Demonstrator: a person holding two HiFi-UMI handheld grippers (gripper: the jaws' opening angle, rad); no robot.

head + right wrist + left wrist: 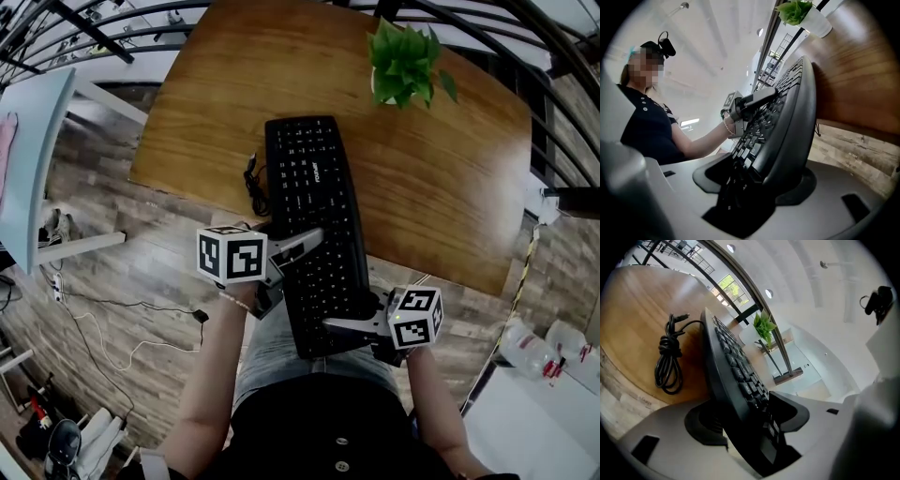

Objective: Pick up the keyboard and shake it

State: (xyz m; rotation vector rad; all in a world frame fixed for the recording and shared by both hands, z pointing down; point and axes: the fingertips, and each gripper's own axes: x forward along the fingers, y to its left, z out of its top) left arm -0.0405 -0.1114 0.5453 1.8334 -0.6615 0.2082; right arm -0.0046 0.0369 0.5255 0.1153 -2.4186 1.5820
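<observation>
A black keyboard point(314, 225) lies lengthwise on the wooden table point(450, 187), its near end overhanging the edge above the person's lap. My left gripper point(305, 246) straddles the keyboard's left edge. In the left gripper view the keyboard point(729, 362) runs between the jaws of the left gripper point(750, 420), which stand wide with slack on the underside. My right gripper point(342, 325) is at the near right corner. In the right gripper view the right gripper point(757, 180) has its pads closed on the keyboard point(787, 122), one on the keys and one underneath.
The keyboard's coiled black cable point(255, 183) lies on the table just left of it, also in the left gripper view as the cable point(668, 357). A potted green plant point(403, 61) stands at the table's far side. Wood-look floor surrounds the table, with cords at the left.
</observation>
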